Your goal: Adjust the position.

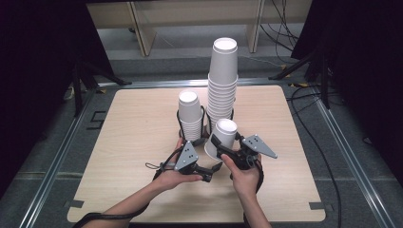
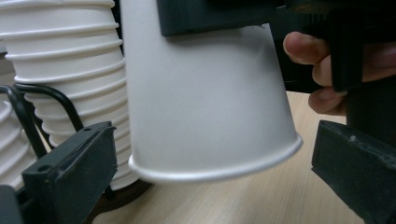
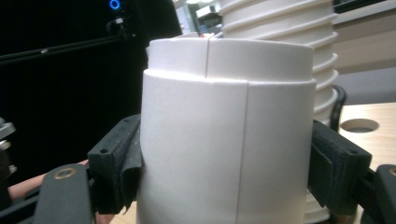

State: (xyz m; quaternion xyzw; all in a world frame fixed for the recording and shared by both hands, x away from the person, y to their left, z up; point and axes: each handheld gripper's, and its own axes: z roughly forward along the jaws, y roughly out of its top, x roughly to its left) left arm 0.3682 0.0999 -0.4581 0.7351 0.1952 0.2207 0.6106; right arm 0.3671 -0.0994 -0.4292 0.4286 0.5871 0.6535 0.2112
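A single white paper cup (image 1: 221, 137) hangs upside down and tilted just above the table, near its front middle. My right gripper (image 1: 227, 148) is shut on its side wall, and in the right gripper view the pads (image 3: 116, 163) press both flanks of the cup (image 3: 224, 140). My left gripper (image 1: 207, 173) sits low beside the cup's rim. In the left gripper view the cup (image 2: 205, 102) hangs between the black jaws, which stand open and clear of the rim. Behind stand a short cup stack (image 1: 190, 116) and a tall cup stack (image 1: 222, 80).
Both stacks sit in black wire holders (image 1: 205, 124) at the middle of the wooden table (image 1: 138, 128). Metal rails (image 1: 57, 156) run along the table's sides. Black stands and cables (image 1: 323, 156) lie on the floor to the right. A round hole (image 3: 358, 125) marks the tabletop.
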